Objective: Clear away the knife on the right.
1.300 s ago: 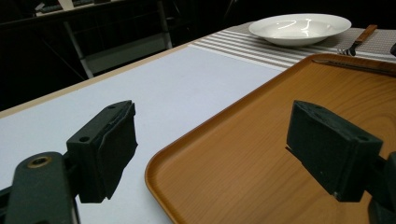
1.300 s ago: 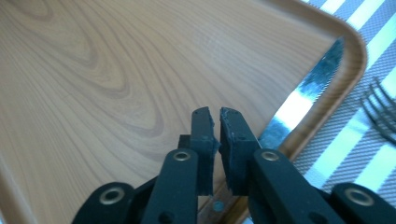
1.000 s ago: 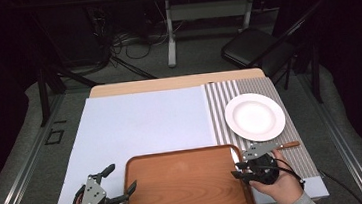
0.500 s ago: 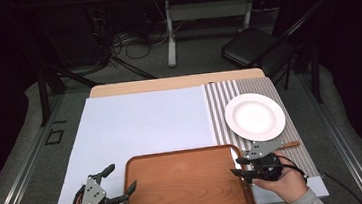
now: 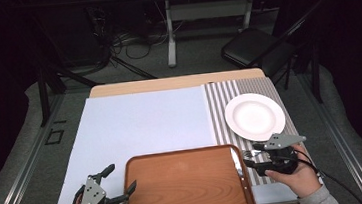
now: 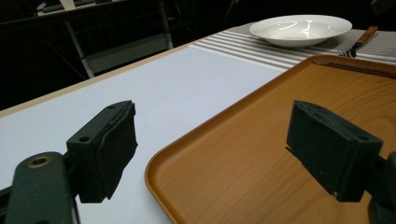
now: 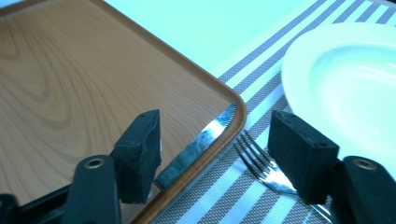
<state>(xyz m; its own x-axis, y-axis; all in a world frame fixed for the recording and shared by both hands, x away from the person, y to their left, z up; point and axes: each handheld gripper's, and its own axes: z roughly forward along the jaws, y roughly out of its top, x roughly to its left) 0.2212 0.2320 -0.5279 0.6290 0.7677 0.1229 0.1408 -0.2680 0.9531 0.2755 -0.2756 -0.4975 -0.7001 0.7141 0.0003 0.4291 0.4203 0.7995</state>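
My right tool [image 7: 215,156] has just been opening, nothing gripped: knife [image 7: 201,142] on the tray [image 5: 186,182] edge, fork [image 7: 261,161] beside the plate [image 5: 255,116] (a place setting). Left tool [image 6: 224,154] gapes empty.

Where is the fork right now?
The fork lies on the striped mat, between the tray and the plate, by the right gripper.

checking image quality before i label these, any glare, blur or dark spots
High view: the room around the table is nearly black, the tabletop evenly lit. Left gripper view: the plate shows bright glare streaks, and the near jaws are soft. Right gripper view: the knife blade glints, the plate is washed out.
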